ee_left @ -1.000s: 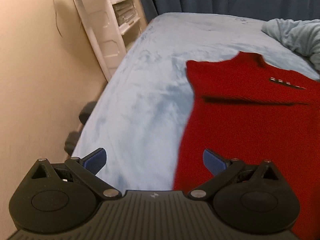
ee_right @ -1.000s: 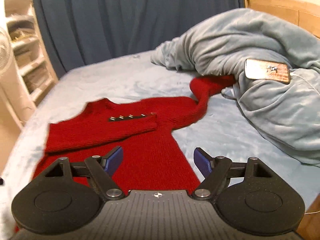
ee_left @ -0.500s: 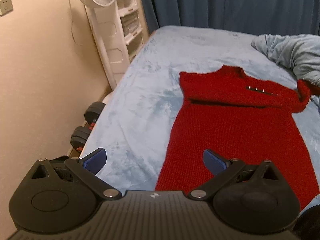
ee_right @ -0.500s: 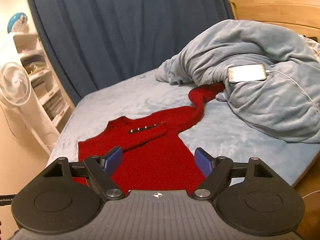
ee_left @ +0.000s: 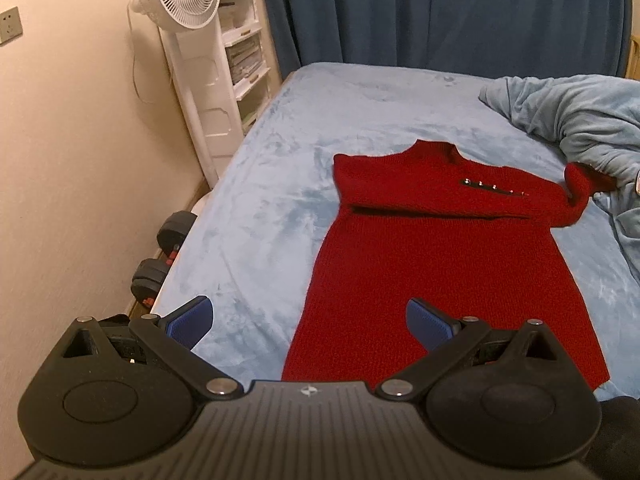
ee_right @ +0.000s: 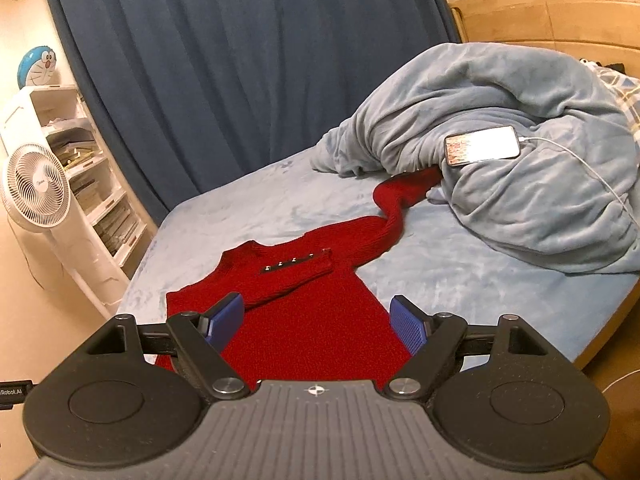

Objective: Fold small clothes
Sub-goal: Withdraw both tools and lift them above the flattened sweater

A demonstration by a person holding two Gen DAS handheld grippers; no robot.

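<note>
Right now both yr tongs, left [ee_left: 307, 322] & right [ee_right: 318, 322], gape empty above the hem end of the red knit dress [ee_left: 436, 256]. It lies flat on the bed [ee_left: 280, 184], long axis running away from you; unfolded sleeve [ee_right: 394, 204] trails right, nearer yr right hand. No containers.

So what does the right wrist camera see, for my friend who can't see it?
A red knitted sweater lies flat on a blue bed, one sleeve folded across its chest, the other stretched toward a crumpled blanket with a lit phone. The open right tool hovers above it.
</note>
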